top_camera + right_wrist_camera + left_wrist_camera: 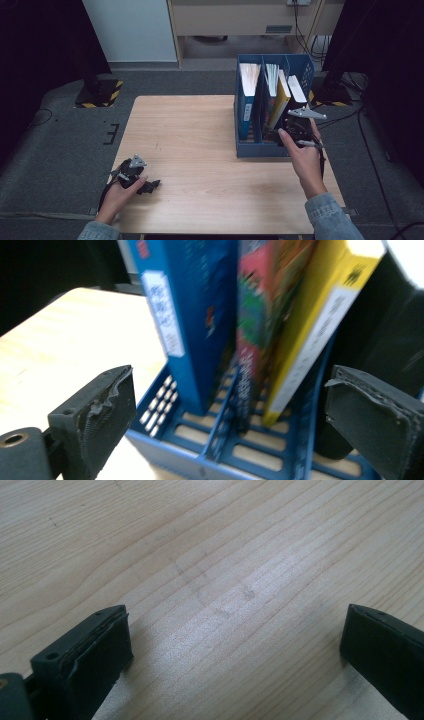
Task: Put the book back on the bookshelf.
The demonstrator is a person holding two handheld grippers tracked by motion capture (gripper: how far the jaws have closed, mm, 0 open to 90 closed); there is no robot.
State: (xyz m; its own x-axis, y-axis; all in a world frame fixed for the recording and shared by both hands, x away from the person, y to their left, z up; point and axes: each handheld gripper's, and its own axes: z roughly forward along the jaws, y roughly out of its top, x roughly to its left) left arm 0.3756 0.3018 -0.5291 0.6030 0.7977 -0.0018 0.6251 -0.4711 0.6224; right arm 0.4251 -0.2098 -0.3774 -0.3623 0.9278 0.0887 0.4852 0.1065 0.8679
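Three books stand upright, spines toward me, in the blue rack (248, 149) at the desk's (200, 150) two o'clock; yellow book (320, 325) leans. My right gripper (230, 405) gapes empty before it; my left gripper (235, 645) rests wide at seven o'clock.

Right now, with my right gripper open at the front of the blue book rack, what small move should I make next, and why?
Probably ease the right gripper straight back from the blue rack. Its jaws stand wide open with nothing between them, and the blue book, the pink book and the yellow book stand in their slots, so nothing seems left to hold. The left gripper rests open on the table.
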